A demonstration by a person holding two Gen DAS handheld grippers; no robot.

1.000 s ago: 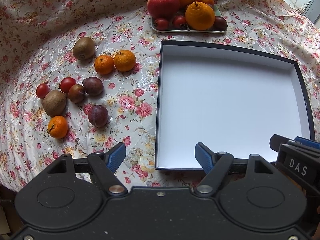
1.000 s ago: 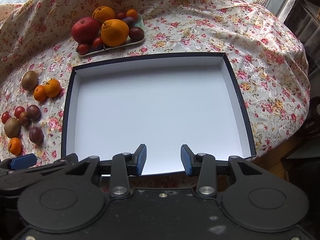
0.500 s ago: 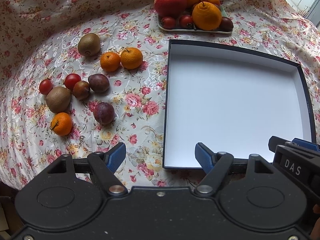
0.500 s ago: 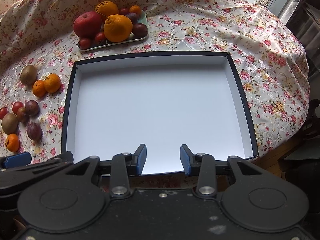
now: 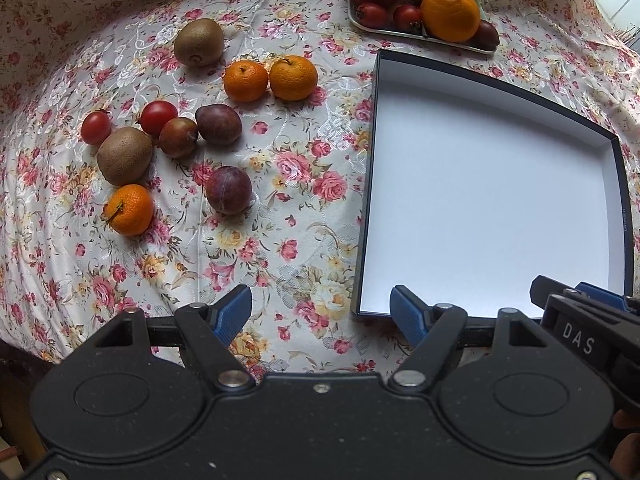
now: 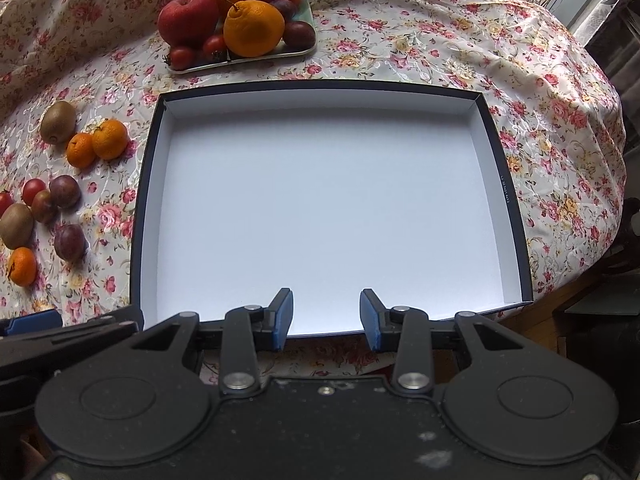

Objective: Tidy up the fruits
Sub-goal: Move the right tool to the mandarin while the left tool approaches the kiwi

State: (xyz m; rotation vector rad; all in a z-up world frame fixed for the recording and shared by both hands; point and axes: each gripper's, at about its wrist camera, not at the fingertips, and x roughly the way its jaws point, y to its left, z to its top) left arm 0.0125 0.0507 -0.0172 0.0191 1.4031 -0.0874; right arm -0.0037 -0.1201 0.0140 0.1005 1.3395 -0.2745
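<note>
Fruits lying loose on the floral cloth [image 5: 304, 216], box [image 6: 505, 184] standing empty, both grippers carrying nothing.

Loose fruits, among them a plum [image 5: 229, 196], a mandarin [image 5: 129, 209] and two kiwis [image 5: 124, 156], are sitting well left of the box, while a heaped tray [image 5: 416, 34] is waiting behind it. The left gripper [image 5: 321, 311] is hovering over bare cloth with jaws wide apart; the right gripper [image 6: 326, 316] is hanging over the box's near edge, its jaws having just been closing, nothing between them. Risks, as judged: round fruits are likely to roll on the slick, wrinkled cloth if nudged by one finger; plums and tomatoes [image 5: 158, 117] are packed close together, so a careless closing may catch two or bruise soft skin.
</note>
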